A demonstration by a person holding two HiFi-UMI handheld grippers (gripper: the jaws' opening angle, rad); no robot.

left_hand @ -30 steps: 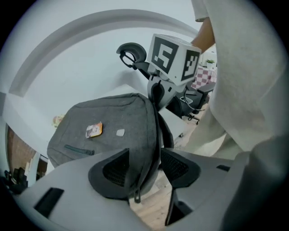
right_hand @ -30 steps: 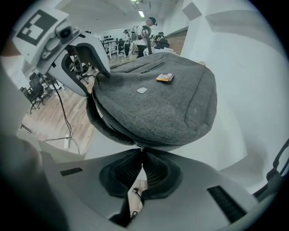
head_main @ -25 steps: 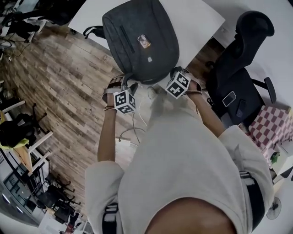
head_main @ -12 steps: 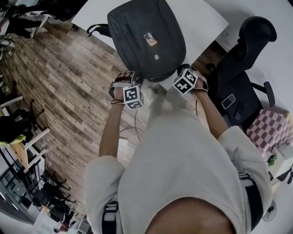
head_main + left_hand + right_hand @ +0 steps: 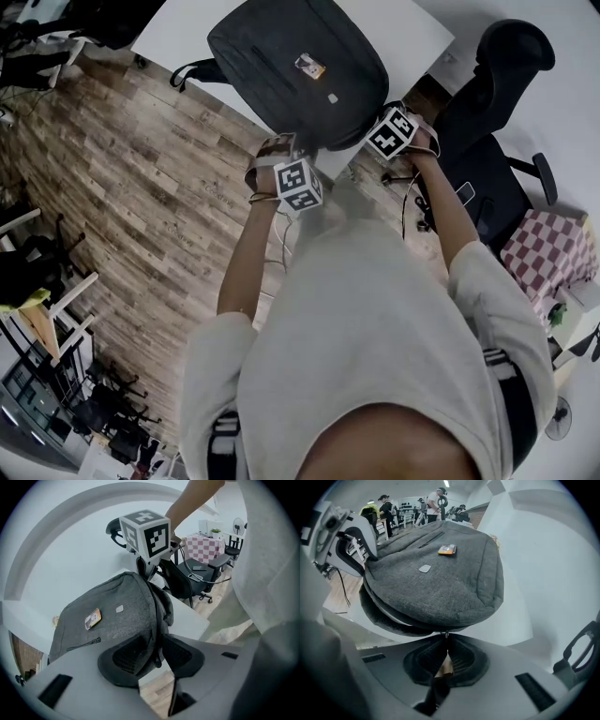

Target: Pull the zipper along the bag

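**Grey bag at the table's edge**

The dark grey fabric bag [image 5: 300,66] lies flat on a white table [image 5: 403,37], with its near end at the table's edge. The zipper [image 5: 405,620] runs round that end and gapes on one side. The small metal zipper pull [image 5: 446,634] hangs below the middle.

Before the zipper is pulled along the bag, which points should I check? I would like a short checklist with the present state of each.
1. The right gripper is shut on the zipper pull: ok.
2. The left gripper steadies the backpack. Its jaws have just been closing, and the bag's edge sits between them, touching both pads: ok.
3. The backpack lies on the table: ok.
4. Zipper track ahead free of snags: cannot tell.
5. Room for the right arm beside the office chair: cannot tell.
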